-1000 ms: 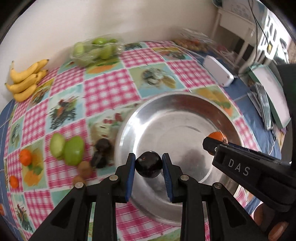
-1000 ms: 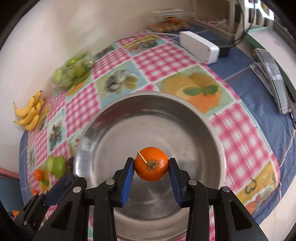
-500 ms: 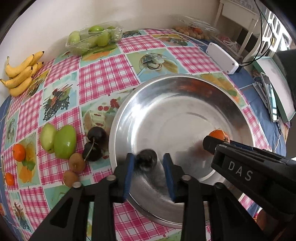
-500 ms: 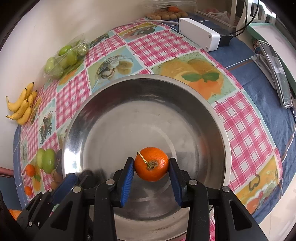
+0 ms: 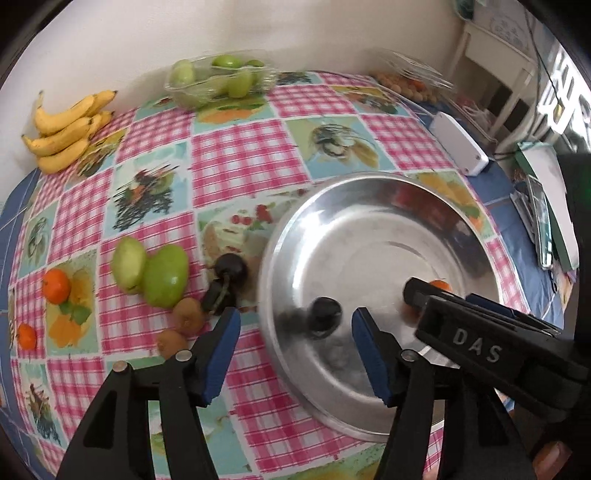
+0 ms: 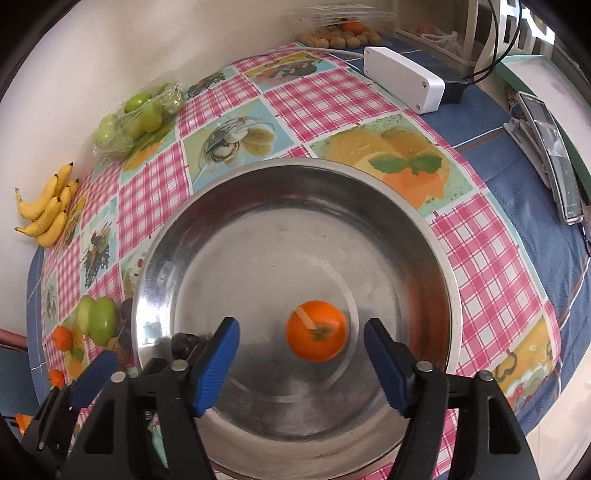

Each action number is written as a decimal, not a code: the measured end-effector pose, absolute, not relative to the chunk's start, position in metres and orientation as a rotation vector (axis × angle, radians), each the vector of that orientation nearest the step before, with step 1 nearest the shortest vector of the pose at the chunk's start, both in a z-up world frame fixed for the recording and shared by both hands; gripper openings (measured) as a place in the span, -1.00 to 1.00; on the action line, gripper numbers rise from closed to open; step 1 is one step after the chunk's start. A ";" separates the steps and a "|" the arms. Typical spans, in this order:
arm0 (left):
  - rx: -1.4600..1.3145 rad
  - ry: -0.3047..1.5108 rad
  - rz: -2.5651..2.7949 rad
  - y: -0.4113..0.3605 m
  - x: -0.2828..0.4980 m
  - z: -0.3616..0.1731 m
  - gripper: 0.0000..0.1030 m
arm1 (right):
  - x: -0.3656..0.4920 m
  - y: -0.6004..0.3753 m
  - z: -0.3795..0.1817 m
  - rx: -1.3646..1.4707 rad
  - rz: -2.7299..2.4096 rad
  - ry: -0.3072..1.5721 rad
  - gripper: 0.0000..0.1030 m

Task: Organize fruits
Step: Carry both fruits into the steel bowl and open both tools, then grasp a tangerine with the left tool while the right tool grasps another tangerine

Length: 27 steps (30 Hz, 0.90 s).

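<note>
Both my tools hang over the wide, shallow steel bowl (image 6: 436, 258) on the tabletop (image 5: 236, 162) with its pink-checked, fruit-printed cloth. My left tool (image 5: 295, 347) has its jaws opening, and the small dark round plum (image 5: 325, 314) lies blurred on the bowl's floor between the blue pads, touched by neither. My right tool (image 6: 301, 354) is opening too; the orange tangerine with a pale stem (image 6: 317, 335) sits free on the bowl's bottom between its pads.

Just outside the bowl's left rim lie two more dark plums (image 5: 231, 269), two green mangoes (image 5: 149, 273) touching each other, two brown kiwis (image 5: 188, 315) and two small tangerines (image 5: 56, 286). Well back by the wall are a bunch of yellow bananas (image 5: 64, 133) and a clear plastic tray of green fruit (image 5: 218, 79). A white rectangular box (image 6: 402, 79) lies beyond the bowl's far side.

From my left camera, my right tool's black body covers most of the tangerine. From my right camera, my left tool hides part of the plum. The far clear container (image 6: 340, 22) is too small to read.
</note>
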<state>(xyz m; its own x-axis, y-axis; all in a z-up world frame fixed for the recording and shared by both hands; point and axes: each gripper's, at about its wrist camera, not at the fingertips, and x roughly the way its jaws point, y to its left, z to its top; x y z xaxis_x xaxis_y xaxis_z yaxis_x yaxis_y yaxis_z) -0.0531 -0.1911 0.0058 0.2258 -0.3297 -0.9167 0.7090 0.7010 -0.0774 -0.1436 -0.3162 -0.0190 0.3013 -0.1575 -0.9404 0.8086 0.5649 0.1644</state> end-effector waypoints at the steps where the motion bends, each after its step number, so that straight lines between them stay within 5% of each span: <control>1: 0.387 1.138 -0.729 -0.187 -0.050 0.006 0.28 | -0.143 -0.316 -0.019 0.727 -0.721 1.081 0.52; 11: 0.240 1.169 -0.522 -0.135 -0.008 0.006 0.70 | -0.137 -0.311 -0.019 0.684 -0.693 1.080 1.00; 27: 0.184 1.108 -0.407 -0.101 0.015 0.008 0.86 | -0.129 -0.293 -0.014 0.636 -0.587 1.012 1.00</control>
<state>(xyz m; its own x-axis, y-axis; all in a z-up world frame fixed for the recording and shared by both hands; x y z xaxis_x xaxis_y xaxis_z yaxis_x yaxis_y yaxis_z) 0.0152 -0.1009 0.0084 0.3824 -0.2268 -0.8957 0.4072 0.9116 -0.0570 -0.1286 -0.2934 -0.0137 0.4106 -0.1512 -0.8992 0.7051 0.6779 0.2080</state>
